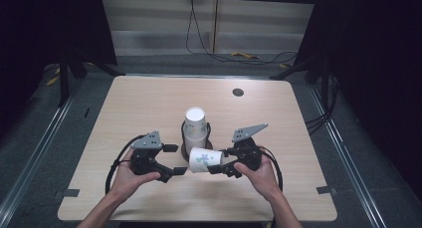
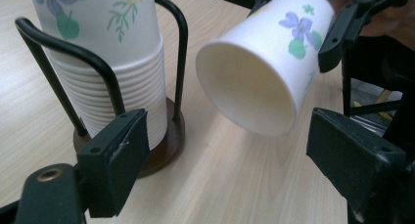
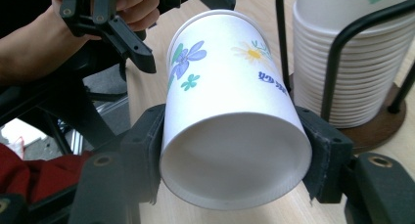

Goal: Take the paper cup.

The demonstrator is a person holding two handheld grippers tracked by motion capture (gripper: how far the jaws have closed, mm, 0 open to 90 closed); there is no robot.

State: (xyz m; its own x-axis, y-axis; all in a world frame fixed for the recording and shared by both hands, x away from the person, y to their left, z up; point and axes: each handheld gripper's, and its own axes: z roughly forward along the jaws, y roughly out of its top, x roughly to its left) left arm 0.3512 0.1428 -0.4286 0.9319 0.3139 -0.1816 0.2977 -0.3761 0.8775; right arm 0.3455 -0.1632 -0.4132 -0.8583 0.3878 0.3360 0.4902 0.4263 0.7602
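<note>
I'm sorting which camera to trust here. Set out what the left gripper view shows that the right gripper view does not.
Left gripper view: the held paper cup's open mouth, and the left gripper's jaws standing open, empty.

Right gripper view: the cup's recessed base and blue printed characters, the right gripper shut on its sides, and a hand.

Both: the flowered cup, the upside-down cup stack in its black wire holder, the wooden table.

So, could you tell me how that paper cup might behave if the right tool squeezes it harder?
The paper cup looks thin-walled, so it would probably dent. Held sideways in the right tool, it seems light. Released on the table, it might roll.
</note>
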